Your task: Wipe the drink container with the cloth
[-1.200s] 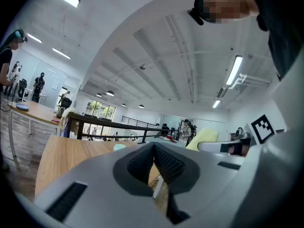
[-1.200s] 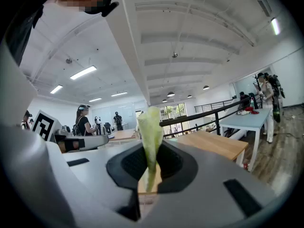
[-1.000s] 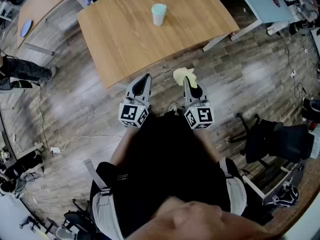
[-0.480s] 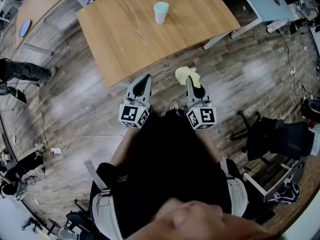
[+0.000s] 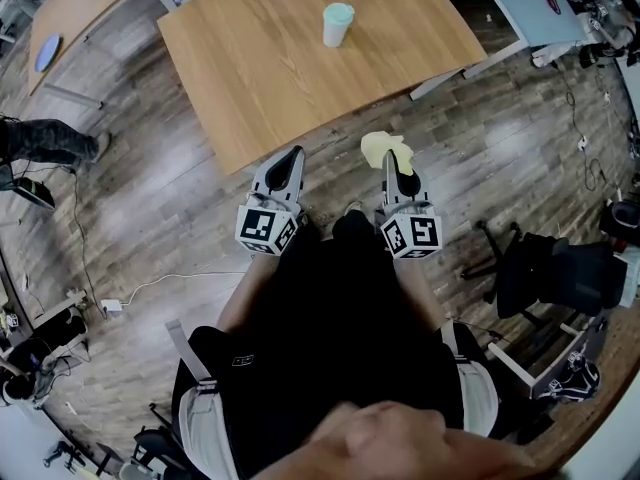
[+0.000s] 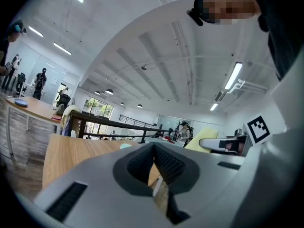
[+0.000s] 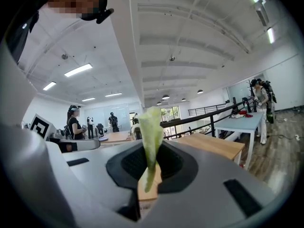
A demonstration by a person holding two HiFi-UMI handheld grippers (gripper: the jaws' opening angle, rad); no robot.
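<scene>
Head view: a pale round cup (image 5: 338, 24) with a mint lid, upright on the far part of a smooth wooden table (image 5: 270, 68). Over the plank floor (image 5: 150, 198), well short of the cup, left gripper (image 5: 289, 155) and right gripper (image 5: 392, 164), the latter tipped with a crumpled yellow cloth (image 5: 384, 148).

Left gripper view: ribbed black pads pressed together, nothing between.

Right gripper view: clamped on a thin, soft upright fold of the cloth.

Left claw (image 5: 289, 157) closed on nothing, right claw (image 5: 392, 171) clamped on cloth (image 5: 383, 148), both pointing forward.
</scene>
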